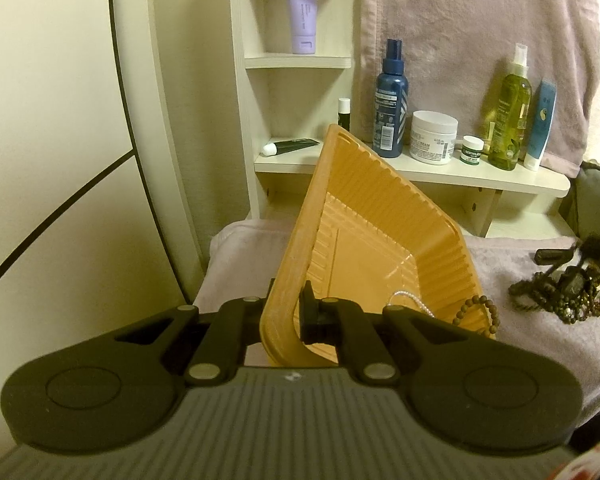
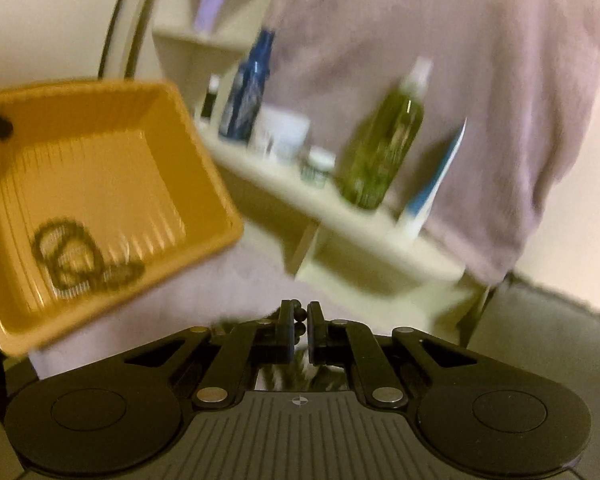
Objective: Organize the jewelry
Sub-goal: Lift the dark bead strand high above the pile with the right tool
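between the left gripper jaws, clamped: ribbed orange plastic tray wall. right gripper jaws pinch dark beads; next, carry them over the tray.

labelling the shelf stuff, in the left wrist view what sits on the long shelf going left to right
lip balm stick → blue spray bottle → white cream jar → small green-labelled jar → green spray bottle → blue and white tube

I see the orange ribbed tray tilted up on one side, its near wall pinched. Inside it lie a brown bead bracelet and a thin silver chain. A dark tangle of beaded jewelry sits right of it on the cloth.
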